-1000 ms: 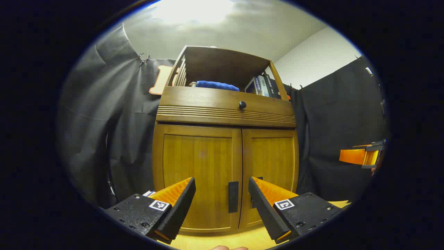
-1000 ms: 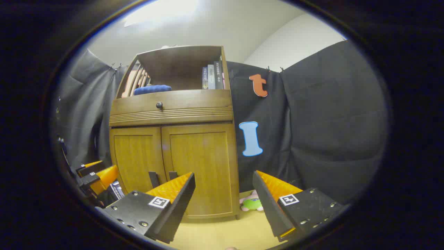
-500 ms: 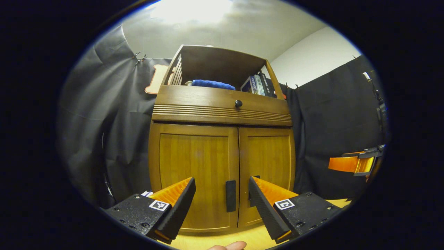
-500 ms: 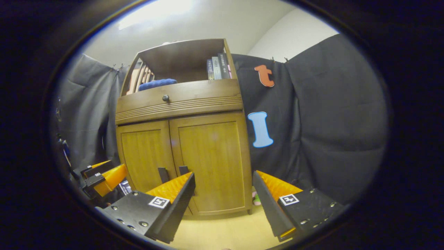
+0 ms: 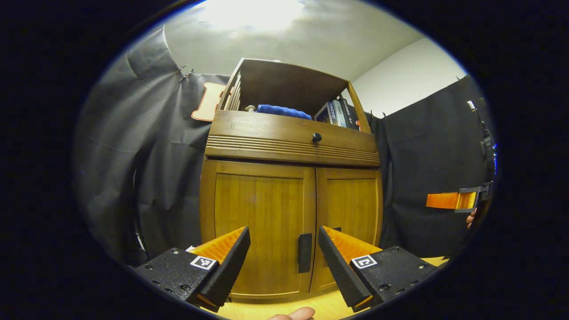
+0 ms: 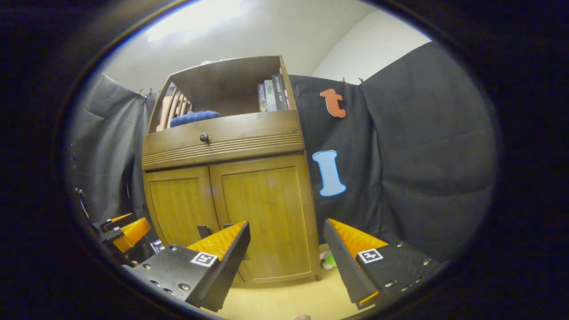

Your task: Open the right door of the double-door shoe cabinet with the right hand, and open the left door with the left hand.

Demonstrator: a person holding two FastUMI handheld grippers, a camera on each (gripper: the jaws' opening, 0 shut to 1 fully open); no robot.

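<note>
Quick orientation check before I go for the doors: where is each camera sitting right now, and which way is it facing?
Left gripper view: rides on the left tongs, low, looking up at the shoe cabinet nearly head-on, left door handle between its open fingers; a fingertip shows at the bottom edge.
Right gripper view: rides on the right tongs, low, facing the cabinet's right door at an angle from the right; open fingers at the bottom.
Shared: both see the closed cabinet, and each sees the other tongs at its edge.

One cabinet, two doors, two handles, one knob.
</note>
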